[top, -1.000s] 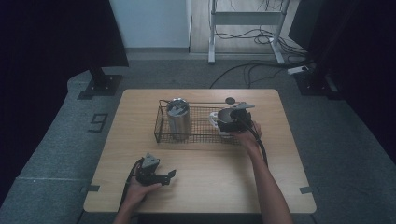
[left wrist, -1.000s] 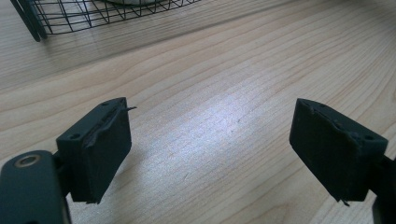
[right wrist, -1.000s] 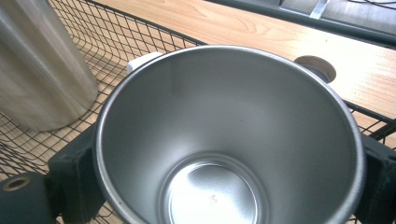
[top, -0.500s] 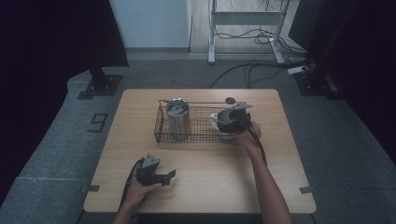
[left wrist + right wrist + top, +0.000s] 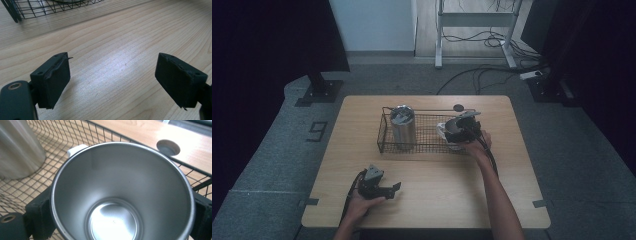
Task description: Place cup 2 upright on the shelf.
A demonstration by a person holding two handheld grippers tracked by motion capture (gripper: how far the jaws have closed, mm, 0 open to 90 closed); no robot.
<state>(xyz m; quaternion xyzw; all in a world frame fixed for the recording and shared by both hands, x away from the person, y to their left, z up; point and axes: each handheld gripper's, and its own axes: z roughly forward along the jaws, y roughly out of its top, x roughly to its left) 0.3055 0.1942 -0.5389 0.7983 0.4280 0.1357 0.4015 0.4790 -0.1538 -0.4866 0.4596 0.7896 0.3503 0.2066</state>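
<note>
Right claw (image 5: 120,220) clamps round, smooth steel cup (image 5: 120,195) over wire basket (image 5: 75,132).

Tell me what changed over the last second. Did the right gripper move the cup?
Barely. The right gripper, its jaws either side of the steel cup, shifted slightly toward the person at the right end of the wire basket. The tall steel canister stayed put, and the left gripper stayed open on the table.

Perhaps "9" on floor mat (image 5: 316,131)
</note>
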